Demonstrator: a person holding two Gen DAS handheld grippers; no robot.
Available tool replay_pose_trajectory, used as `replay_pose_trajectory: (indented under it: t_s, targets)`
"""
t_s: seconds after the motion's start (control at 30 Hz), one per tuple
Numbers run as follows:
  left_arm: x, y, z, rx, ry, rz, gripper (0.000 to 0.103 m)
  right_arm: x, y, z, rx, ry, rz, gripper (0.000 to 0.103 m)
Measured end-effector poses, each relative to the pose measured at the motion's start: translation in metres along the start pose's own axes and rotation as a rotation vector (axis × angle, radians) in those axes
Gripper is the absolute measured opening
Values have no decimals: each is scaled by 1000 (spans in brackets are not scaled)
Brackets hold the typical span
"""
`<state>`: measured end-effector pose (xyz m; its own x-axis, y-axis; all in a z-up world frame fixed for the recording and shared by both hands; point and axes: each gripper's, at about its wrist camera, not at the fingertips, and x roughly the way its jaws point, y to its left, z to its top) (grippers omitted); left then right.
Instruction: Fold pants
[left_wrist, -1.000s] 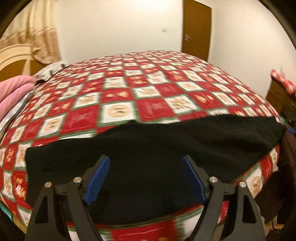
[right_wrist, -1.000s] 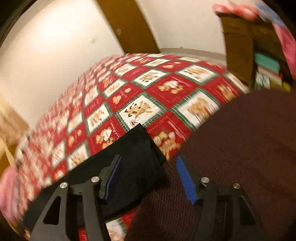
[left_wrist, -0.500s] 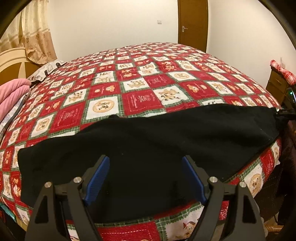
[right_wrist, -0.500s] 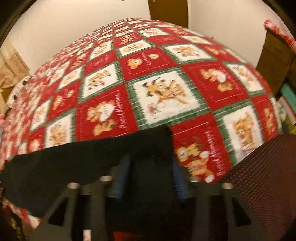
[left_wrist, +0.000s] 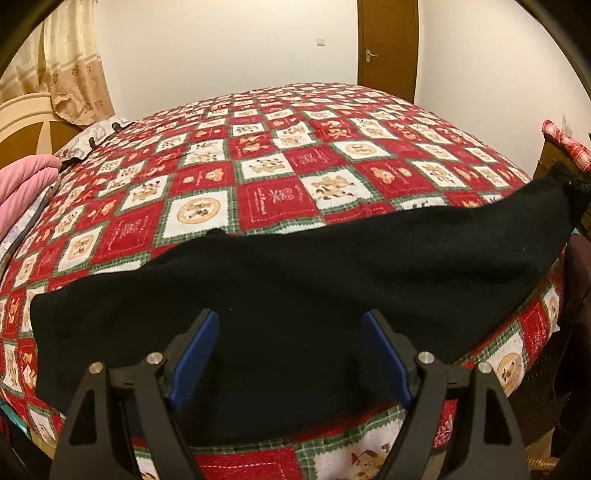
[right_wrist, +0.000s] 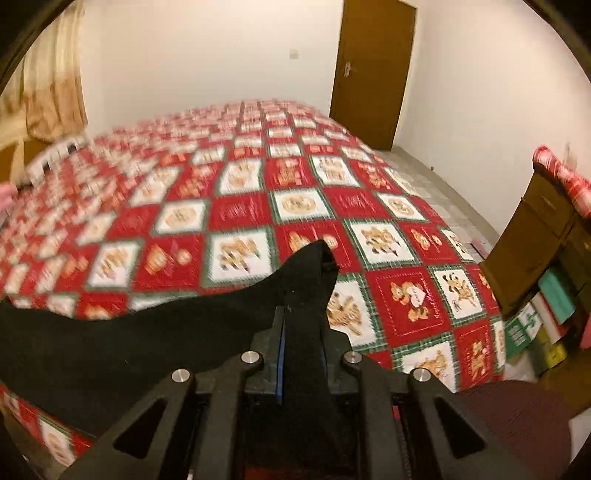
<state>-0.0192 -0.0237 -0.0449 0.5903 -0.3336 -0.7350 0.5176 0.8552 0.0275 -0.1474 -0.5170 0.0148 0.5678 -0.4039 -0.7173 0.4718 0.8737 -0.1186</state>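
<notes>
Pants (left_wrist: 314, 291), black and soft-looking, lie stretched sideways along the near edge of the bed (left_wrist: 280, 192), on top of a red, white and green checked bedspread (right_wrist: 417, 295) printed with little cartoon figures. Closest to me, the left gripper (left_wrist: 290, 354) hangs over the middle of the dark cloth, angled down toward it, its blue-padded jaws standing wide apart with nothing between them; whether the tips touch the fabric I cannot tell. Off to the side, the right gripper (right_wrist: 301, 332) also tilts downward, and its jaws have just been closing: they now pinch one end of the pants, a strip of black cloth caught between the blue pads. That end is lifted off the bedspread and rises to a small peak just past the fingertips, while the rest of the garment sags away toward the other side. In the left wrist view the same lifted corner shows as a raised point at the far right of the cloth. Beyond the bed edge stands a wooden cabinet (right_wrist: 535, 236) with a red checked cloth on top. Farther back, a pink blanket (left_wrist: 22, 184) lies by the headboard, a beige curtain (left_wrist: 70, 66) hangs behind it, and a brown door (right_wrist: 373, 70) stands in the far white wall.
</notes>
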Motion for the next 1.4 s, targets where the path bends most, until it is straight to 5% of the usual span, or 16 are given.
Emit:
replay_pose_trajectory:
  t_s: [0.17,0.27,0.3,0.43,0.53,0.6,0.67,0.83,1.0,1.17,1.33,1.37,1.4]
  targets:
    - [12,-3,-10,-7,28,10,83,66,0,-27,-81,177,-66,18]
    - [21,-3,-18,-16,75,4,83,71,-5,-33,-75,167,-132,51]
    - [23,-3,-20,-19,81,4,83,69,-9,-32,-77,165,-198,74]
    - [21,-4,-21,-5,72,10,84,33,-26,-25,18,68,-377,78]
    - [14,-6,-20,1,35,16,84,-23,-3,-20,105,-94,-224,78]
    - [9,-11,-17,23,3,2,84,-45,26,-20,149,-131,-19,78]
    - [11,-18,-17,48,-4,-15,84,-55,70,-21,147,-133,168,78]
    - [20,-14,-27,53,30,-37,88,-37,199,-42,45,-50,403,78]
    - [14,16,-38,3,38,-24,92,0,260,-89,29,135,469,79]
    - [-4,61,-57,-96,54,-1,92,-25,282,-109,-108,91,351,79]
    - [-27,102,-48,-189,-45,24,92,-60,296,-80,-111,-34,518,76]
    - [-26,108,-44,-195,-59,41,92,-63,309,-72,-123,-53,544,72]
    - [-24,115,-39,-207,-70,77,92,-66,322,-63,-138,-68,572,58]
